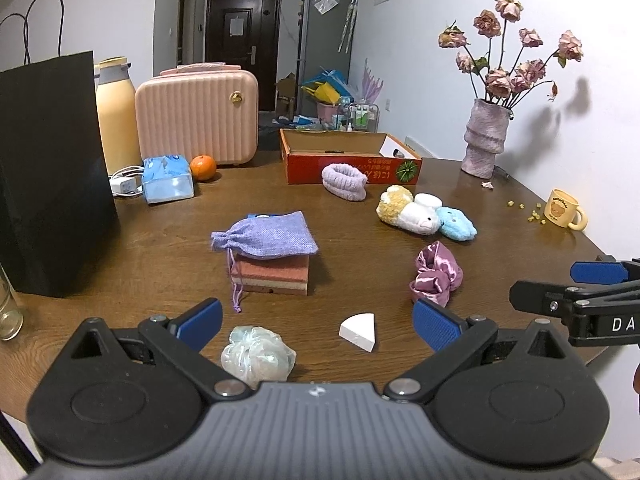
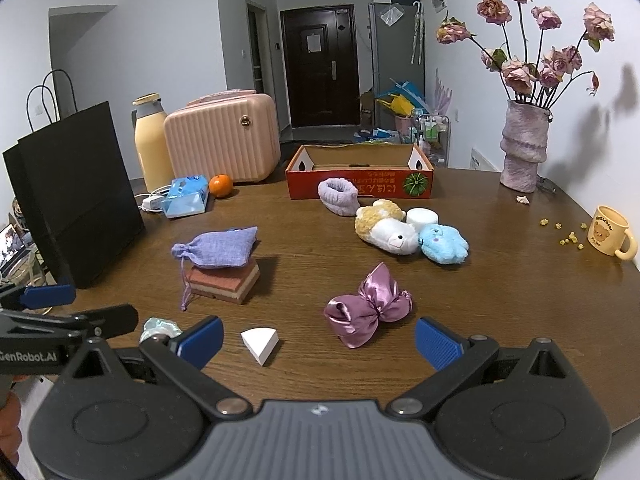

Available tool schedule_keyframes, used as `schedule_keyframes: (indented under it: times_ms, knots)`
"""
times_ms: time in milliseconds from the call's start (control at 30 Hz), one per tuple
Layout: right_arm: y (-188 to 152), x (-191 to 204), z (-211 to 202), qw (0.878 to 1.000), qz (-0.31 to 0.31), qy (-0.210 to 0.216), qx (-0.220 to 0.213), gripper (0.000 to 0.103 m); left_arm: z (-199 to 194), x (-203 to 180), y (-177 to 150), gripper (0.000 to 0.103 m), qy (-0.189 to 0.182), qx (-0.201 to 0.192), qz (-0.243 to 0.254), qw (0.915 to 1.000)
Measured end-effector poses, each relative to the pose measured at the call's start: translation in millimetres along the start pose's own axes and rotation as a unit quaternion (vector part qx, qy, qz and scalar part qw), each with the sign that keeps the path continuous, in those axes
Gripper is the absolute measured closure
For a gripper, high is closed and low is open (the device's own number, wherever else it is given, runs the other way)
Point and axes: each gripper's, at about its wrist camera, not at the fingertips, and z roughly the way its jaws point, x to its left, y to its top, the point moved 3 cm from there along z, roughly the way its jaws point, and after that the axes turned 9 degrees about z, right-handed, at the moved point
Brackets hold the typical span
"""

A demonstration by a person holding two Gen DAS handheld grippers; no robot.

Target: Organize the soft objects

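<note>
Satin scrunchie (image 2: 368,308) lies flat, long axis left-right.

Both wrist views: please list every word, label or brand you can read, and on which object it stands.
"GenRobot.AI": on the left gripper body, right wrist view.
"DA": cut off, on the right gripper body, left wrist view.
Red cardboard box: printed upside down, unreadable.
Yellow mug: text over the bear too small.

On the table (image 2: 500,280): one lilac drawstring pouch (image 2: 218,248), one layered sponge block (image 2: 228,280), one satin scrunchie (image 2: 368,308), three plush toys (image 2: 412,232), one purple wristband (image 2: 338,194), one white wedge (image 2: 260,342), one cellophane bundle (image 1: 258,354), one red box (image 2: 360,184), one mug (image 2: 608,232), one orange (image 2: 221,185).
</note>
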Motion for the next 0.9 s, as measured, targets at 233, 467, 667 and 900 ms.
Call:
schedule_keyframes:
  times_ms: [233, 467, 667, 900]
  knots:
    - [5.5, 2.1, 11.8, 1.0, -0.005, 0.002, 0.012, 0.001, 9.7, 9.2, 1.2, 0.0, 0.002, 0.01, -0.01, 0.9999]
    - [9.6, 6.7, 24.7, 1.0, -0.011, 0.003, 0.026, 0.001, 20.1, 17.6, 1.4, 0.0, 0.004, 0.024, -0.018, 0.9995]
    - [10.7, 8.1, 35.8, 0.999, -0.012, 0.003, 0.04, 0.001, 30.8, 23.4, -0.2, 0.0, 0.007, 0.039, -0.024, 0.9989]
    - [10.6, 10.3, 49.9, 0.998, -0.016, 0.003, 0.055, 0.001, 44.5, 29.3, -3.6, 0.0, 0.01, 0.058, -0.026, 0.9979]
